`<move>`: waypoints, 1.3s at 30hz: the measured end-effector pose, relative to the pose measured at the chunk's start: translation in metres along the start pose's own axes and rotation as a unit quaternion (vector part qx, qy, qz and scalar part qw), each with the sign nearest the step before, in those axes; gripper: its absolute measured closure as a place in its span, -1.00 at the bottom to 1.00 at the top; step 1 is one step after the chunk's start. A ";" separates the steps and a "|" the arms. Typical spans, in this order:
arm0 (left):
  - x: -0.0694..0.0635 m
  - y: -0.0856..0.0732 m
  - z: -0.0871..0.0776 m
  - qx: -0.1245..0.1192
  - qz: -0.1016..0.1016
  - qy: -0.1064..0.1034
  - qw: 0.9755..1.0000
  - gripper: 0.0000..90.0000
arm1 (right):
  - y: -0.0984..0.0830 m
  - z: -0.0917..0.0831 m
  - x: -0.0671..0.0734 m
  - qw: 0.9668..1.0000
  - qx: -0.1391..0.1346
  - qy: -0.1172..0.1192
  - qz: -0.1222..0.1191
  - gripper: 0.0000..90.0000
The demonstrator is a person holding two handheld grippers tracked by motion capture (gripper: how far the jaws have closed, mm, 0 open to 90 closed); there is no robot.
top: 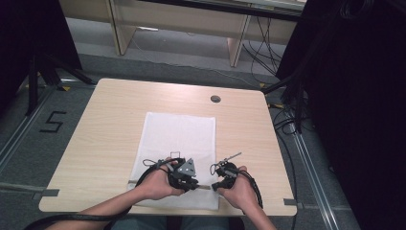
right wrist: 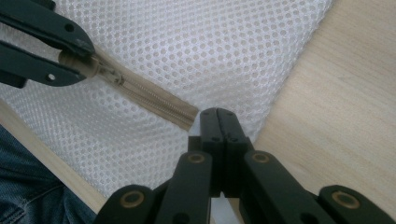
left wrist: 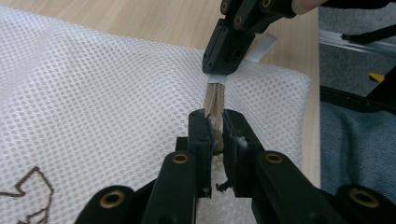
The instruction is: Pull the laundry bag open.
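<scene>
A white mesh bag [top: 179, 139] lies flat in the middle of the wooden table [top: 105, 124], with a beige zipper [right wrist: 154, 99] along its near edge. My left gripper [left wrist: 215, 122] is shut on the zipper's pull, and its jaws also appear at the upper left of the right gripper view, around the pull [right wrist: 103, 69]. My right gripper [right wrist: 218, 114] is shut on the white tab [left wrist: 216, 79] at the zipper's end, close to the bag's corner. In the high view the left gripper [top: 195, 186] and right gripper [top: 214, 187] face each other a short way apart.
A round cable hole [top: 215, 99] sits near the table's far edge. Grey tape strips [top: 45, 192] mark the near corners. The person's jeans [right wrist: 28, 196] are just below the table's front edge. Brown stitching [left wrist: 28, 196] marks the bag. Black stands and cables flank the table.
</scene>
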State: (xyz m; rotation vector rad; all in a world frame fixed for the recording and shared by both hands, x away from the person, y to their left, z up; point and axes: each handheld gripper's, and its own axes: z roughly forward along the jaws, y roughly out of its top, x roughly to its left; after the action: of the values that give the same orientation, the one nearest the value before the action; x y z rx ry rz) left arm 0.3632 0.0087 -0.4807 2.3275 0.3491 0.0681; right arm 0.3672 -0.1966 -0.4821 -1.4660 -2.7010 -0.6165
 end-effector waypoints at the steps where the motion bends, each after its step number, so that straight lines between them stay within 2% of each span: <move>1: 0.001 0.000 -0.001 0.005 0.011 0.001 1.000 0.81 | 0.000 0.000 0.000 1.000 -0.001 -0.001 0.000 1.00; 2: 0.000 -0.001 -0.001 0.002 -0.003 0.000 1.000 0.81 | 0.000 0.000 0.000 1.000 -0.001 -0.001 -0.001 1.00; 9: 0.001 -0.001 -0.002 0.003 0.003 0.001 1.000 0.81 | 0.000 0.000 0.000 1.000 0.000 0.000 0.001 1.00; 18: 0.001 -0.004 -0.005 0.001 -0.002 -0.002 1.000 0.81 | 0.000 0.000 0.000 1.000 0.000 0.001 0.002 1.00; 19: 0.002 -0.004 -0.006 0.006 0.008 0.002 1.000 0.81 | 0.000 0.000 0.000 1.000 0.000 0.001 0.001 1.00; 20: 0.002 -0.004 -0.006 0.004 0.009 0.000 1.000 0.81 | 0.000 0.000 0.000 1.000 0.000 0.000 0.001 1.00; 21: 0.001 -0.004 -0.006 0.003 -0.003 -0.001 1.000 0.81 | 0.000 0.000 0.000 1.000 0.000 0.000 0.001 1.00; 22: 0.002 -0.004 -0.006 0.004 0.007 0.003 1.000 0.81 | 0.000 0.000 0.000 1.000 0.000 0.000 0.001 1.00; 23: 0.001 -0.005 -0.007 0.003 -0.004 0.001 1.000 0.81 | 0.000 0.000 0.000 1.000 0.000 0.000 0.002 1.00; 29: 0.002 -0.006 -0.007 0.001 -0.003 -0.001 1.000 0.81 | 0.000 0.000 0.000 1.000 0.000 0.000 0.002 1.00; 33: 0.003 -0.005 -0.007 0.003 0.004 -0.002 1.000 0.81 | 0.000 0.000 0.000 1.000 0.000 0.000 0.002 1.00; 34: 0.002 -0.006 -0.008 0.005 -0.002 -0.001 1.000 0.81 | 0.000 0.000 0.000 1.000 0.000 0.000 0.001 1.00; 39: 0.002 -0.006 -0.010 0.004 -0.002 -0.002 1.000 0.81 | 0.000 0.000 0.000 1.000 -0.001 -0.001 0.001 1.00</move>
State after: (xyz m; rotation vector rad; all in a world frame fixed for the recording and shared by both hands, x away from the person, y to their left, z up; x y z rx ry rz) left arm 0.3623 0.0203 -0.4780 2.3353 0.3538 0.0607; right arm 0.3671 -0.1964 -0.4822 -1.4693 -2.7012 -0.6172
